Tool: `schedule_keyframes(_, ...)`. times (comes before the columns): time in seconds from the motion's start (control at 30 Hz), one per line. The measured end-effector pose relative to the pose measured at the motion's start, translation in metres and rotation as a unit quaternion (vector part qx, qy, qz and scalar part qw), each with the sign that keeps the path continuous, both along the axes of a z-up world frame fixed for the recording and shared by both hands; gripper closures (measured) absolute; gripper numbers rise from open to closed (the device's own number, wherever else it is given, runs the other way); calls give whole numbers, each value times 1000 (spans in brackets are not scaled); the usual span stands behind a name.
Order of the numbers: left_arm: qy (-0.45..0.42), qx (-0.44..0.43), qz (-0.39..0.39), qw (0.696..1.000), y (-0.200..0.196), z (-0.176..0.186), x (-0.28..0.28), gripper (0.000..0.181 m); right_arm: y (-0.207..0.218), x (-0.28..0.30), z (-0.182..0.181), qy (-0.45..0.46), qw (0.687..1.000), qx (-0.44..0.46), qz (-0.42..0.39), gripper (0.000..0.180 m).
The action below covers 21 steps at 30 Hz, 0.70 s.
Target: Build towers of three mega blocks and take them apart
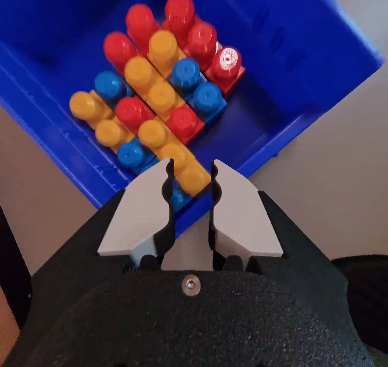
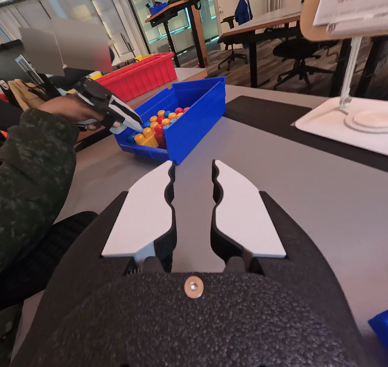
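Many hard, light blocks [image 1: 159, 96] sit in the blue bin [image 1: 294, 41]. Left gripper [image 1: 192, 163] and right gripper [image 2: 193, 163] fingers are apart, empty. Pinch a block's flat sides.

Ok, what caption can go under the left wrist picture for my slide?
Open left claw pointing down at yellow, red and blue blocks in a blue bin.

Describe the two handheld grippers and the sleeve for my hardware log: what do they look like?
Both the left gripper and the right gripper have a black, grainy-textured body with a silver screw at the centre. Their fingers are flat white plates lined with wavy black pads. The person's sleeve is dark green and mottled.
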<state>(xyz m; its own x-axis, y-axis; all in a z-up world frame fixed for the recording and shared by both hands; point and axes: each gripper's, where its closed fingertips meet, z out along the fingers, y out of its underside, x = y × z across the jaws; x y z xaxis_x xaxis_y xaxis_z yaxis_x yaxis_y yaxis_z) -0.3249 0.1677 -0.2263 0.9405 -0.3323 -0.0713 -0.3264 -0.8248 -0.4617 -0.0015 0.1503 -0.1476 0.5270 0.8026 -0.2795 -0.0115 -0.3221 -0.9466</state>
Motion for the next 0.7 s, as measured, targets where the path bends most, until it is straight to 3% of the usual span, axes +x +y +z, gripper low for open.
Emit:
schedule_keyframes(0.27, 22, -61, 6, 998, -14, -19, -4, 155, 5, 18, -2, 28, 1000, -13, -2, 149)
schedule_keyframes(0.37, 55, -87, 6, 995, -18, -28, -8, 149, 2, 16, -2, 25, 1000, -12, 2, 149)
schedule_keyframes(0.7, 71, -66, 8, 995, -11, -20, -6, 152, -2, 15, 3, 21, 1000, 2, 6, 150)
